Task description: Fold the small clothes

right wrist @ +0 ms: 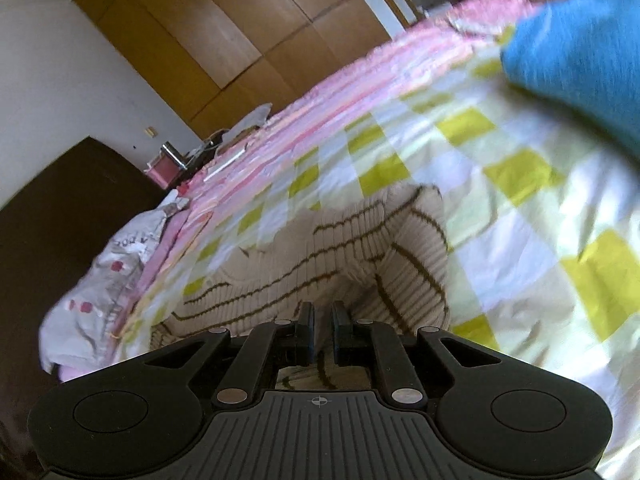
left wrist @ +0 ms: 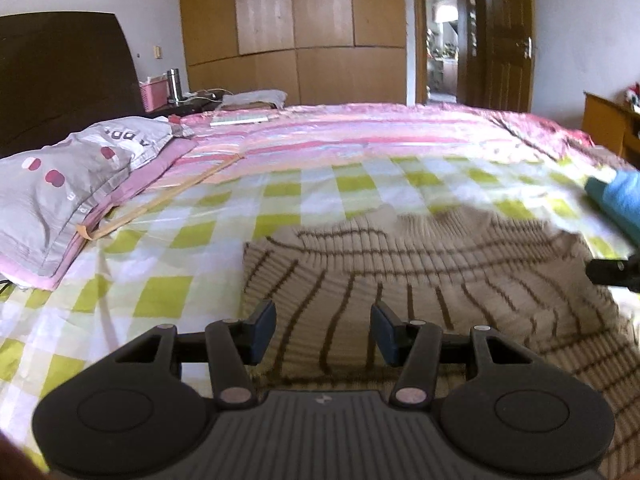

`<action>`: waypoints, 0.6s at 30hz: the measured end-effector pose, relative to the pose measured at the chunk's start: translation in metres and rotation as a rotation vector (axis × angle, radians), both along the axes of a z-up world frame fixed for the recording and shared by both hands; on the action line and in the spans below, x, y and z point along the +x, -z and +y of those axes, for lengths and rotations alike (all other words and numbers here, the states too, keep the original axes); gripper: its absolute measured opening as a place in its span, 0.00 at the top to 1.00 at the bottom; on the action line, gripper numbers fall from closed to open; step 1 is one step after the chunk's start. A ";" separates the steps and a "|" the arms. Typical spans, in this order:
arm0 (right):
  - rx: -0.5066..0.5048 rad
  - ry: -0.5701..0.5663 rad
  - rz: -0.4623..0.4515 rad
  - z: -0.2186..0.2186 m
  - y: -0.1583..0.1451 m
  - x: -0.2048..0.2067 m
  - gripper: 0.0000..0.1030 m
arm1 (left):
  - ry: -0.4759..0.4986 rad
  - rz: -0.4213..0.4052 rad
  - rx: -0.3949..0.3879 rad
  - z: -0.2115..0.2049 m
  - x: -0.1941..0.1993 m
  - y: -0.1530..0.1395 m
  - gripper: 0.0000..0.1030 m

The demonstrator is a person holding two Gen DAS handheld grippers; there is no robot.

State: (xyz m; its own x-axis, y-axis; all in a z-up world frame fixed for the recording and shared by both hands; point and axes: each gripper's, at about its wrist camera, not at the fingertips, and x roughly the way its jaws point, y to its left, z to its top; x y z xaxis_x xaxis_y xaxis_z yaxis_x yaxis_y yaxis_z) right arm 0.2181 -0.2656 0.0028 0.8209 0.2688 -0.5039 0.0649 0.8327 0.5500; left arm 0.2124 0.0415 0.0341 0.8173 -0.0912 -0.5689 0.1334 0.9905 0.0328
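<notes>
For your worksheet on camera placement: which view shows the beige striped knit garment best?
The left wrist view: the beige striped knit garment spreads wide across the checked bedsheet, with its far edge and stripes clear. The right wrist view shows a narrower, tilted part, its near end hidden behind the right gripper.

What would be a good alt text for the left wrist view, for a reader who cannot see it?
The left gripper, fingers apart and holding nothing, hovers over a beige knitted garment with brown stripes lying on a bed with a green-and-white checked sheet. A grey pillow lies at the left, a blue cloth at the right edge.
</notes>
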 end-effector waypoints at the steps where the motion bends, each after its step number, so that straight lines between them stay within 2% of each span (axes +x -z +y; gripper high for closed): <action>1: -0.014 -0.010 -0.009 0.003 -0.002 0.000 0.89 | -0.006 -0.001 -0.005 0.000 0.004 0.000 0.44; 5: -0.076 -0.049 -0.015 0.017 -0.004 0.009 0.89 | -0.039 0.038 0.006 0.002 0.021 0.012 0.44; 9: -0.139 -0.021 0.060 0.017 0.010 0.022 0.89 | -0.069 0.104 0.044 0.009 0.030 0.030 0.44; 14: -0.188 -0.008 0.097 0.010 0.022 0.026 0.96 | -0.048 0.111 0.059 0.017 0.026 0.039 0.40; 18: -0.186 0.004 0.108 0.008 0.017 0.028 0.96 | -0.044 0.113 0.076 0.017 0.022 0.033 0.40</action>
